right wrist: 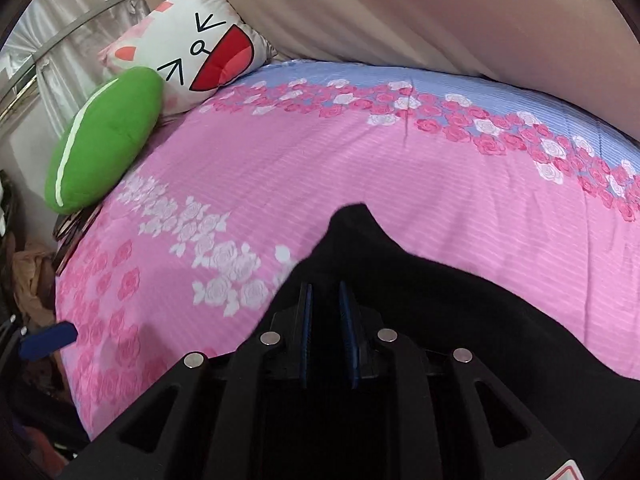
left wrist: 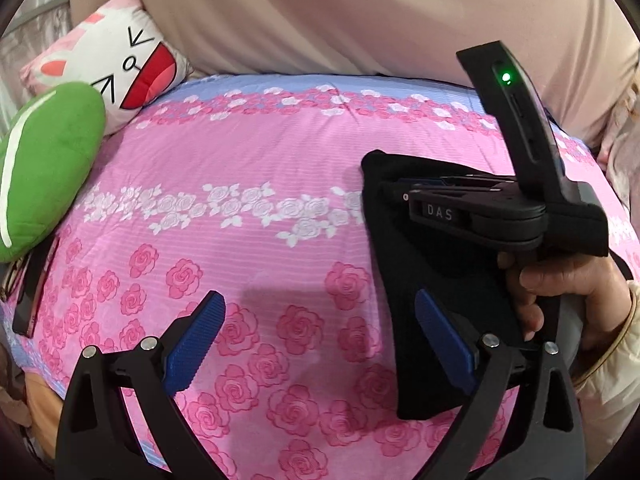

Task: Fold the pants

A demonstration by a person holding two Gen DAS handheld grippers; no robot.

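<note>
Right gripper (right wrist: 326, 332): blue pads drawn close with only a narrow slot between, black cloth bunched under and around them; whether a fold is actually pinched there, cannot tell. Seen from the left wrist view at 3 o'clock, perched on top of the pants (left wrist: 432, 280), handle wrapped by the right hand (left wrist: 560, 300), green light glowing on the upright stalk. Probably planted so as to drag or pin the top layer while the fold gets squared.

Left gripper (left wrist: 320, 344): spread wide, grasping nothing, one blue pad over bare bedsheet (left wrist: 248, 160) at 7 o'clock, the other at 5 o'clock overlapping the near edge of the black bundle. Likely parked open beside the cloth, ready to catch that edge or press it flat.

Pants: solid black, matte, already gathered into a thick oblong packet, lying on the sheet toward 4 o'clock in the left view and filling the bottom half of the right view, one corner poking up in a soft peak at 12 o'clock of the pads. Edges fairly straight on the long side, no leg trailing loose in sight.

Farther out, at 10 o'clock: green cushion (right wrist: 104, 140) and cartoon-face pillow (right wrist: 192, 48) against the head end, well apart from the work; beige fabric (left wrist: 320, 12) across 12 o'clock
</note>
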